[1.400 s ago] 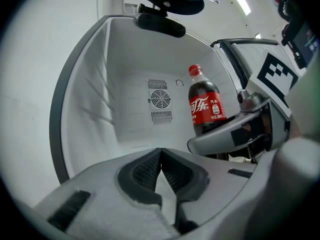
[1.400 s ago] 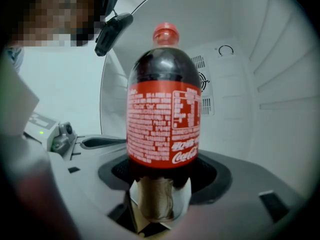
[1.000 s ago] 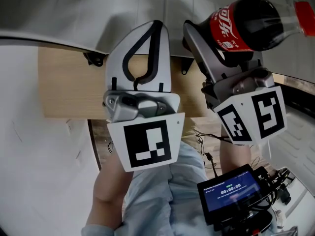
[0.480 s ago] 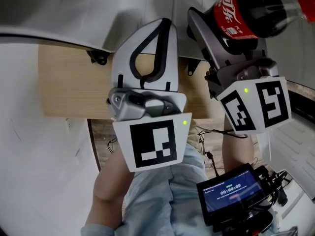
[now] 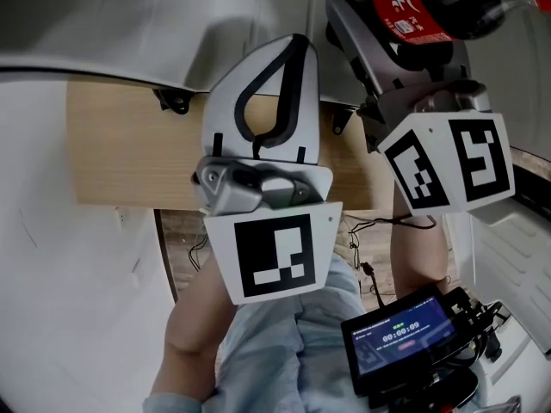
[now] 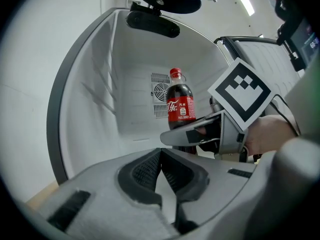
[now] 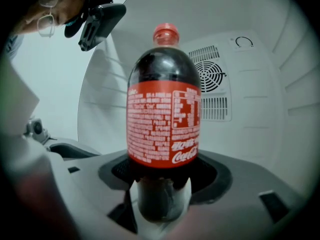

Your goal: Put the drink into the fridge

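- My right gripper [image 7: 162,184] has its fingers [image 7: 215,176] pinching the cola bottle [image 7: 164,119] low on its body, upright at the mouth of the open fridge [image 7: 260,134].
- With so low a grip, the tall bottle could tip or slip as I reach in.
- My left gripper [image 6: 161,171], fingers pressed together and empty, sits just beside; I could bump it.

The cola bottle [image 5: 430,11] runs off the head view's top edge.
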Demonstrator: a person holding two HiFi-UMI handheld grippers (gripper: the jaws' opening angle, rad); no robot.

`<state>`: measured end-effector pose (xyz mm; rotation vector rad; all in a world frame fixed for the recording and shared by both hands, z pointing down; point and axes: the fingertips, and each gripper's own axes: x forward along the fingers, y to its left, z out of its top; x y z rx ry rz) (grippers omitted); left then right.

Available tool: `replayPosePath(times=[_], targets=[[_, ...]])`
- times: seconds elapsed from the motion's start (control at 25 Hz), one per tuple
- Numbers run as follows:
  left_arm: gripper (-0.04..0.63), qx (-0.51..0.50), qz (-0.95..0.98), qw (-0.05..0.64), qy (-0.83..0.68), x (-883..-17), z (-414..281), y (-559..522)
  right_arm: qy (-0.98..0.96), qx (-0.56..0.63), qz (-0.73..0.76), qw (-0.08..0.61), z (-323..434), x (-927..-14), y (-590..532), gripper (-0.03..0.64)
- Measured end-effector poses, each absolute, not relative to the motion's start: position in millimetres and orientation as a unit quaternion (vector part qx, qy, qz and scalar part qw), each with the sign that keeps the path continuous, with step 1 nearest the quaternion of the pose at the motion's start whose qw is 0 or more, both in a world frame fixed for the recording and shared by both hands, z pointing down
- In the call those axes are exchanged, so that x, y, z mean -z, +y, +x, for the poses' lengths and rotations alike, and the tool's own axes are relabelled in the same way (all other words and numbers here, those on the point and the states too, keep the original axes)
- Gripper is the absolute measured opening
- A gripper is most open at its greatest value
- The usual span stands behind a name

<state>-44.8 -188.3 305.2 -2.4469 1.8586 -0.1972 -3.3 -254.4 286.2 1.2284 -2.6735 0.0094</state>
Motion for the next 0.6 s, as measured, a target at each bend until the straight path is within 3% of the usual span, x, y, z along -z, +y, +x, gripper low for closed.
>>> replayPosePath(times=[0.6], targets=[[0.009, 0.065, -0.794, 0.025, 0.604, -306, -47, -187, -0.902, 0.002, 0.422, 0.094, -4, -288, -273, 0.290]])
